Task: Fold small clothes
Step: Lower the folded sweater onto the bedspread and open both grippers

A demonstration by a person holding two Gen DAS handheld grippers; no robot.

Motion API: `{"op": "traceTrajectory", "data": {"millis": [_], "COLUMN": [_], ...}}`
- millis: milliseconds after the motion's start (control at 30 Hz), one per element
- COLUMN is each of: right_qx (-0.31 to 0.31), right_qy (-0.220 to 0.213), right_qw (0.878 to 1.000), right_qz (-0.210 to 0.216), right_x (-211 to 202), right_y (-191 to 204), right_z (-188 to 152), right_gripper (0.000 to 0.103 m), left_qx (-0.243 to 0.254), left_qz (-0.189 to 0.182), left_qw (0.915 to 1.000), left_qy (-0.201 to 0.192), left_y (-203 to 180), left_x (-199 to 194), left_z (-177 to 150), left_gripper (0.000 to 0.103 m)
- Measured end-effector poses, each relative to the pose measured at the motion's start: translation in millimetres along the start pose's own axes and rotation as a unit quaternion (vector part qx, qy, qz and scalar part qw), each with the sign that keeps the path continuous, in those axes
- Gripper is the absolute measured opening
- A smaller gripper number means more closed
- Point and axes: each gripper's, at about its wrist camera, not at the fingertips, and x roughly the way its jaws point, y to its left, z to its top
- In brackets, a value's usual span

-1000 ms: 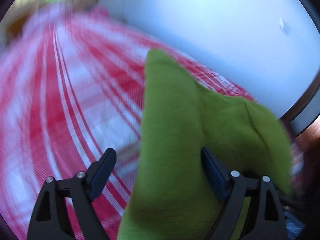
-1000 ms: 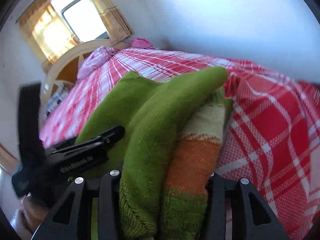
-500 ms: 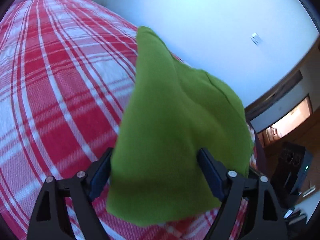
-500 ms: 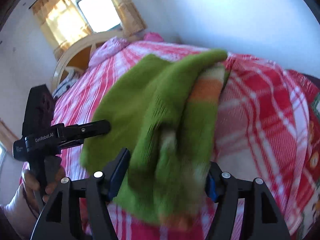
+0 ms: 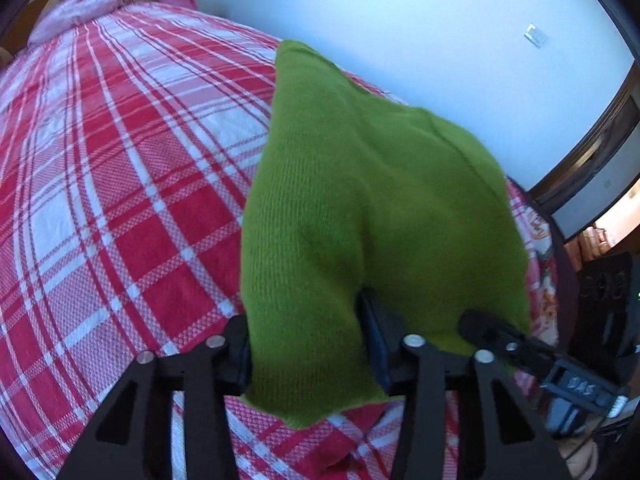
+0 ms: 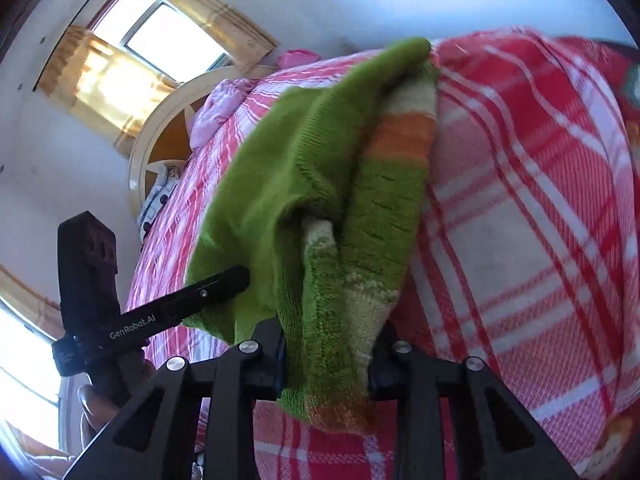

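"GenRobot.AI" is showing in white letters along the black finger of the left gripper [image 6: 308, 280], seen from the right wrist view. In the left wrist view, white letters reading roughly "OAS" are showing on the black body of the right gripper [image 5: 472, 326]; blurred, so uncertain.
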Motion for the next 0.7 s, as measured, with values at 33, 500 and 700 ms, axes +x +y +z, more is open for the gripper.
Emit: {"op": "traceTrajectory", "data": {"millis": [33, 500, 700], "right_qx": [0.001, -0.08, -0.156], "right_qy": [-0.003, -0.044, -0.117], "right_qw": [1.0, 0.99, 0.964], "right_qz": [-0.002, -0.104, -0.18], "right_x": [0, -61, -102], "right_y": [1, 48, 91], "right_z": [-2, -61, -88], "right_gripper": [0.03, 0.042, 0.071], "left_qx": [-0.001, 0.016, 0.032], "left_qz": [0.007, 0.107, 0.134], "left_qw": [1.0, 0.9934, 0.9847], "left_qy": [-0.005, -0.039, -0.107], "left_y": [3, 2, -1], "left_x": [0, -22, -59], "left_z": [0, -7, -19], "left_gripper": [0.063, 0.083, 0.089]}}
